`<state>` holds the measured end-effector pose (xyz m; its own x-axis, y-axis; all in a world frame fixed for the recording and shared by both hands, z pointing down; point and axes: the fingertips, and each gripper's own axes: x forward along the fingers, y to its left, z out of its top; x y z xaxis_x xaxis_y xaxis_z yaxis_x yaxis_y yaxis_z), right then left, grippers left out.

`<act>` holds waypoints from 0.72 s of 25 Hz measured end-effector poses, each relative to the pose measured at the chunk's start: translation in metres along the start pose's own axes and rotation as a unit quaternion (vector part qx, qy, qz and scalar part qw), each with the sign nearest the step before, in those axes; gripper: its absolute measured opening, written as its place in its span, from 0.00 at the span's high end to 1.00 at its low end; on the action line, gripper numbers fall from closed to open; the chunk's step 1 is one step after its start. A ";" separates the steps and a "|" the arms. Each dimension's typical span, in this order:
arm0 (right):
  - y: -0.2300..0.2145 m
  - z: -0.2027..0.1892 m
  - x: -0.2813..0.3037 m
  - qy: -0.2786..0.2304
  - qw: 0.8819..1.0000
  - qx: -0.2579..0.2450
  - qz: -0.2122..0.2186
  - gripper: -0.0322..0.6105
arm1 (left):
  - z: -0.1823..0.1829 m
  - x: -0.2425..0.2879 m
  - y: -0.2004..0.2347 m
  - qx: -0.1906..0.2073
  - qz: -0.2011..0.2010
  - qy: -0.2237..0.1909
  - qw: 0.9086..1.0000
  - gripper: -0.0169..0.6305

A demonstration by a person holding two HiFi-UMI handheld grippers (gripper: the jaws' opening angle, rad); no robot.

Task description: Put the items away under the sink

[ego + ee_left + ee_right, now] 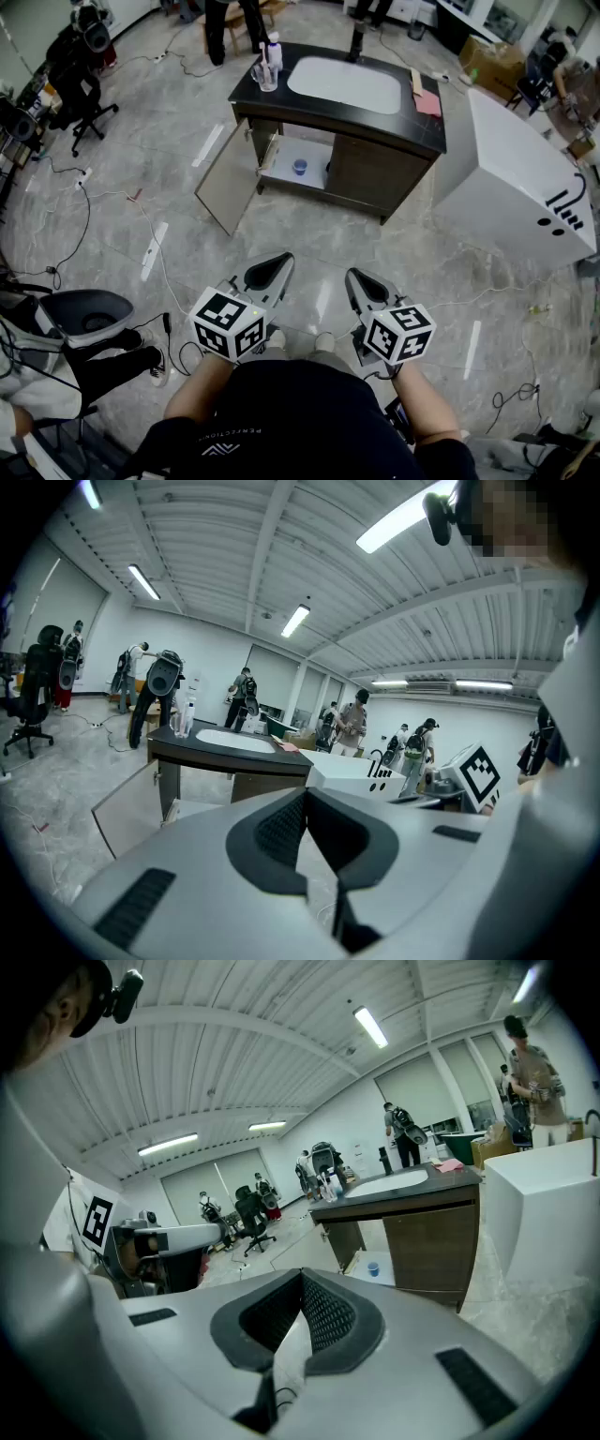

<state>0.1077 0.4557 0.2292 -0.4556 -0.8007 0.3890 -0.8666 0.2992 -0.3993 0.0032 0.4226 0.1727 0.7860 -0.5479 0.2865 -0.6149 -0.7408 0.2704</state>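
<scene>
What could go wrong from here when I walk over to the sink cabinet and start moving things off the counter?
Loose cables lie between you and the cabinet, so a foot could catch. The open cabinet door juts out on your approach side and could get bumped. The bottles and glass crowd one corner of the counter, so a careless reach might knock one off.

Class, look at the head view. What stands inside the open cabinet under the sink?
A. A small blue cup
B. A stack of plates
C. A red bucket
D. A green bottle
A: a small blue cup stands on the pale shelf behind the open cabinet door, below the sink; nothing else can be made out on that shelf.
</scene>
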 end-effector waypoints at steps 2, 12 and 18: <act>0.004 -0.001 0.003 0.003 1.000 0.000 0.004 0.90 | -0.002 -0.001 0.002 -0.005 0.002 0.002 1.000 0.97; -0.004 0.007 0.011 0.002 0.999 0.029 0.024 0.90 | -0.008 0.009 0.006 -0.019 0.014 0.009 1.000 0.97; -0.012 0.011 0.010 0.011 0.999 0.011 0.037 0.90 | -0.018 0.026 -0.004 -0.028 0.007 0.018 0.999 0.97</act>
<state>0.1158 0.4385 0.2291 -0.5232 -0.7649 0.3757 -0.8256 0.3456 -0.4461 0.0254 0.4180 0.1954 0.7756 -0.5426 0.3225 -0.6287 -0.7099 0.3175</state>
